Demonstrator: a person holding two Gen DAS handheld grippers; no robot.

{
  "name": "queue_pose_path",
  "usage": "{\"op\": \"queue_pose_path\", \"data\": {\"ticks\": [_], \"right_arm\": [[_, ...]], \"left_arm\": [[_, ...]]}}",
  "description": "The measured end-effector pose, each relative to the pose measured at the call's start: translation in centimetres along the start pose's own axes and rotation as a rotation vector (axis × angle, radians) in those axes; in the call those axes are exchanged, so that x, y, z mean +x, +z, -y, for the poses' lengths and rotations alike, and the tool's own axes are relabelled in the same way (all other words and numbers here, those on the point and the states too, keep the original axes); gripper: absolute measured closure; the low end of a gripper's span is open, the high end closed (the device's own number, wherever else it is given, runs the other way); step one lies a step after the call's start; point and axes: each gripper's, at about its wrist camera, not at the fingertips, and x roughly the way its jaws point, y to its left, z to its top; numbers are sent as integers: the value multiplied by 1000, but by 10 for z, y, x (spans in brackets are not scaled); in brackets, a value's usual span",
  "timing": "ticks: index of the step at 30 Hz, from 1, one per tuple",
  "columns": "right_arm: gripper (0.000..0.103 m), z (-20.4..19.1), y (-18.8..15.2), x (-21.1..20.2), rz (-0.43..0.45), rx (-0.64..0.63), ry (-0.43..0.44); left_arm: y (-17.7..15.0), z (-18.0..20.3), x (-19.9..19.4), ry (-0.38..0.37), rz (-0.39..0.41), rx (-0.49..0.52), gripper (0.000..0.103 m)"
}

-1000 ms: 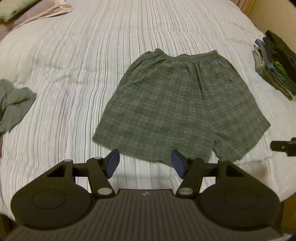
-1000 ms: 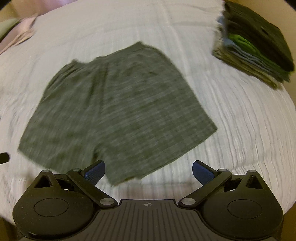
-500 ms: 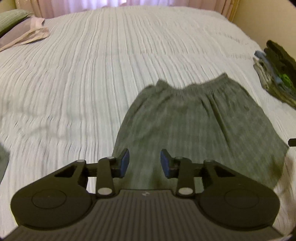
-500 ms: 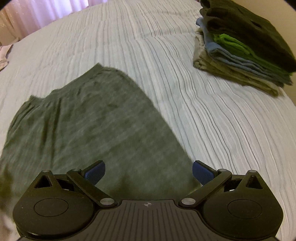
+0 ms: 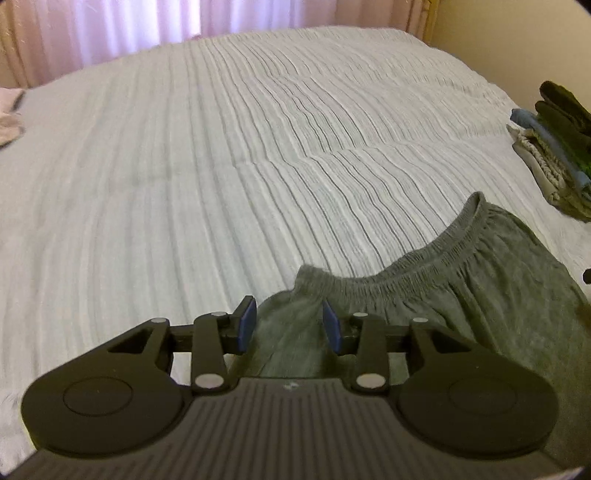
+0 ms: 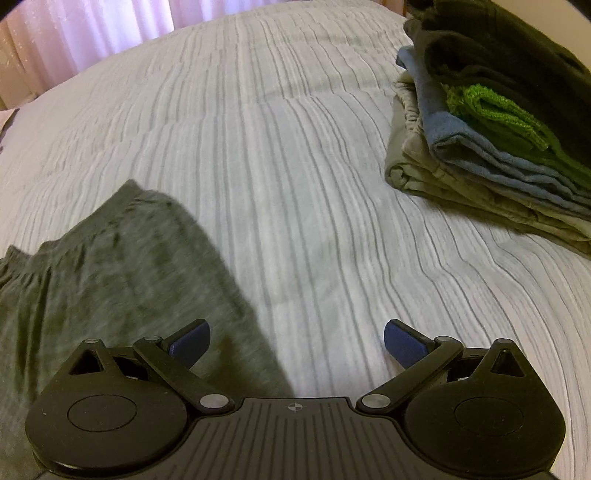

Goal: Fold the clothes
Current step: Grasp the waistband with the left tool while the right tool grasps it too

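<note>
The grey-green checked cloth shorts [image 5: 480, 295] lie flat on the big bed with the pale striped, ribbed cover [image 5: 221, 166]; their stretchy waistband is on the far side, and it curves across the right part of the left wrist view; in the right wrist view the shorts [image 6: 122, 266] fill the near left corner, a bit blurry.

The left gripper [image 5: 289, 325] is low over the left end of the waistband; its two blue pads [image 5: 246, 325] stand a little way apart and the jaws are opening a bit; the corner of the shorts shows in the gap between them, but the pads do not squeeze it.

The right gripper [image 6: 296, 341] is over the right edge of the shorts; its jaws are wide open; the left blue pad [image 6: 190, 341] is above the cloth and the other pad is above the bare cover; nothing is pinched.

A neat pile of folded clothes [image 6: 491, 122], tan, blue, bright green and dark, sits on the far right of the bed, well apart from the shorts; pink curtains [image 5: 147, 29] hang behind the far side of the bed.
</note>
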Motion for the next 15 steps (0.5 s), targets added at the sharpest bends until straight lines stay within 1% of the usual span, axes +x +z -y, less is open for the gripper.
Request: {"op": "queue_pose_path", "data": {"ticks": [1,2,3,4,5,7,9,10,13,15], "right_arm": [[0,3,2,4,-2,5,1],[0,6,3,8,-3,13,7],[0,10,4,11,-4,20,13],[0,12,6,13,0,25,23],[0,14,7,15,3,30,33],[0,16,10,18,17,31,52],[0,15,14,20,37,24,76],[0,13,16,22,42,16,93],[0,6,23,28,58,-8,148],[1,1,28,31,75,-28,206]], "left_arm": [[2,-2,9,-7,-18,6,69],[3,-3,16,-13,-34,9,73],[4,-5,22,-19,-50,12,81],[3,-5,24,-24,-55,20,93],[2,-6,27,-28,-58,29,95],[0,-5,24,-5,-22,54,98],[0,-4,17,41,30,67,99],[0,-4,15,51,49,64,99],[-5,-1,30,98,10,105,97],[-6,2,35,129,2,118,94]]}}
